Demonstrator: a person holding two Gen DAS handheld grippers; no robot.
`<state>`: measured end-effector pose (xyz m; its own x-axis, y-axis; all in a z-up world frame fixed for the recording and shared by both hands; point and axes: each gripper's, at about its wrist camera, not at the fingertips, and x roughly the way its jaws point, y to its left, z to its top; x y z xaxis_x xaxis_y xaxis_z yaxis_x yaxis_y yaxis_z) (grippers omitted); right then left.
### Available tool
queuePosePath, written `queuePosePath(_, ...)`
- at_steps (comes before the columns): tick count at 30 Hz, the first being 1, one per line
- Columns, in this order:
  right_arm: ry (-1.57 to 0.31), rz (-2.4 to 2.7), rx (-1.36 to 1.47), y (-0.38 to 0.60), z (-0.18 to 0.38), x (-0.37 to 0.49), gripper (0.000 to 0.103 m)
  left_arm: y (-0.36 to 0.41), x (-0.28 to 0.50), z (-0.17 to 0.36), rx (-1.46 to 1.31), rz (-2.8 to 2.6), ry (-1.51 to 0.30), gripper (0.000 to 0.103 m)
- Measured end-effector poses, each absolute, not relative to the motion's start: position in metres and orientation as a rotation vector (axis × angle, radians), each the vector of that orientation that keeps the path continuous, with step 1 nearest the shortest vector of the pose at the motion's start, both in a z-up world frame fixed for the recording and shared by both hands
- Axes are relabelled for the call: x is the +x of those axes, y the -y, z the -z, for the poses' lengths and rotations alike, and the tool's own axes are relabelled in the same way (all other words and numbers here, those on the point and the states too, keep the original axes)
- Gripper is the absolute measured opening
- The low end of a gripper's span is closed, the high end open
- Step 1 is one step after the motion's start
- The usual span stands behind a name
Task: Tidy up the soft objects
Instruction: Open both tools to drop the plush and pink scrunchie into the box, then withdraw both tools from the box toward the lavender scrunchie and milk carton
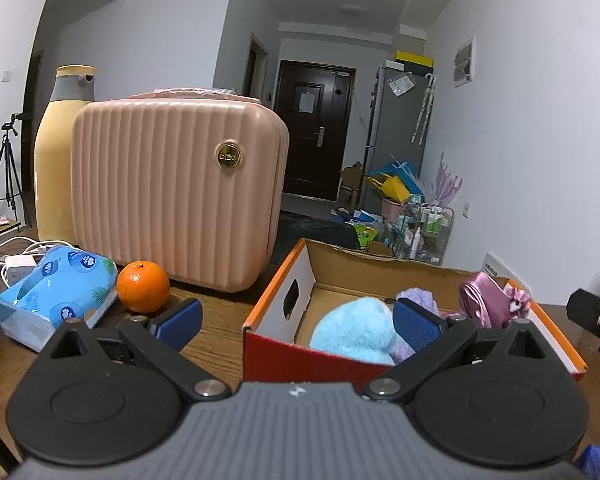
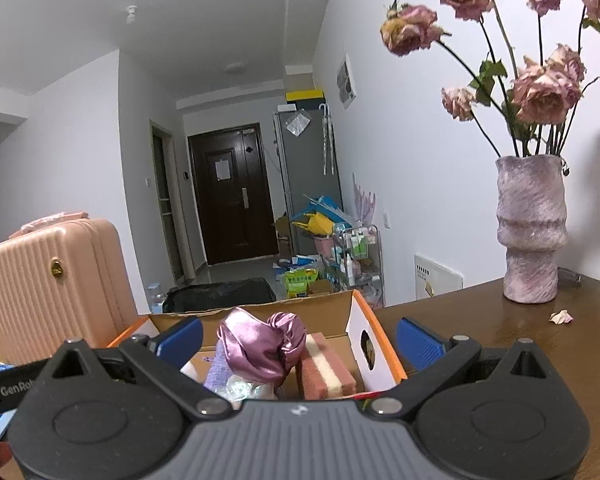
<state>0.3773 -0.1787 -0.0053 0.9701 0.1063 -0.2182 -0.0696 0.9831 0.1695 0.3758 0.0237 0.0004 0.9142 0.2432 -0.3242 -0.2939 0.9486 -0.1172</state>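
An open cardboard box (image 1: 276,292) with orange rim and red front stands on the wooden table. It holds a fluffy light-blue soft item (image 1: 354,330), a lilac cloth (image 1: 420,298) and a pink satin piece (image 1: 484,300). My left gripper (image 1: 298,320) is open and empty, just before the box's near left corner. In the right wrist view the same box (image 2: 374,330) shows the pink satin piece (image 2: 260,344), a lilac cloth (image 2: 218,372) and a pink-and-cream sponge (image 2: 326,368). My right gripper (image 2: 300,336) is open and empty above the box's near side.
A pink ribbed case (image 1: 176,188) and a cream bottle (image 1: 58,152) stand behind the box at left. An orange (image 1: 143,287), a blue tissue pack (image 1: 56,300) and a white charger (image 1: 16,266) lie at left. A vase of dried roses (image 2: 532,232) stands at right.
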Motion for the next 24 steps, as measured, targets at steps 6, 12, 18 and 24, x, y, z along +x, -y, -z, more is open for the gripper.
queuePosePath(6, -0.220, -0.103, 0.135, 0.182, 0.004, 0.359, 0.103, -0.018, 0.358, 0.001, -0.136, -0.252, -0.315, 0.103)
queuePosePath(12, -0.221, -0.118, 0.091, 0.181, 0.007, 0.340, 0.103, -0.013, 0.338, 0.003, -0.109, -0.224, -0.318, 0.103)
queuePosePath(18, -0.229, -0.131, 0.052, 0.180, 0.012, 0.319, 0.103, -0.011, 0.321, 0.005, -0.091, -0.206, -0.331, 0.103)
queuePosePath(24, -0.234, -0.137, 0.015, 0.178, 0.017, 0.298, 0.103, -0.011, 0.305, 0.006, -0.083, -0.198, -0.340, 0.103)
